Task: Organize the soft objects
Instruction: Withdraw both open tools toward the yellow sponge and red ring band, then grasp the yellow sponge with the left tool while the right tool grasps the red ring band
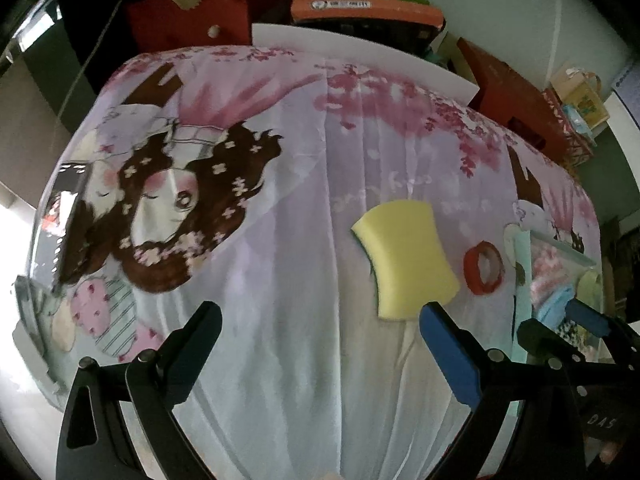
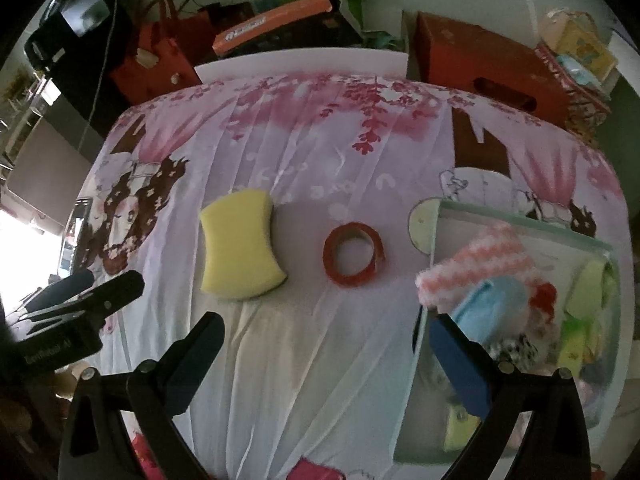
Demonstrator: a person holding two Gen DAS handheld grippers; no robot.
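Observation:
A yellow sponge (image 1: 406, 258) (image 2: 240, 248) with a dark green underside lies flat on the printed bedsheet (image 1: 280, 240) (image 2: 320, 360). My left gripper (image 1: 320, 320) hovers open and empty just short of it, the blue finger close to the sponge's near corner. To the right, a clear plastic bin (image 2: 520, 222) (image 1: 560, 246) holds several soft items: a pink-and-white striped cloth (image 2: 480, 264), a light blue piece (image 2: 488, 300) and yellow-green sponges (image 2: 588, 292). My right gripper (image 2: 324, 328) (image 1: 554, 320) is open and empty, its blue finger over the bin's near left edge.
A red tape roll (image 1: 484, 268) (image 2: 352, 254) lies between the sponge and the bin. Red boxes (image 2: 488, 64), a red bag (image 2: 156, 60) and an orange-lidded case (image 1: 364, 10) crowd the far side of the bed. The left gripper (image 2: 100, 284) shows at the right wrist view's left edge.

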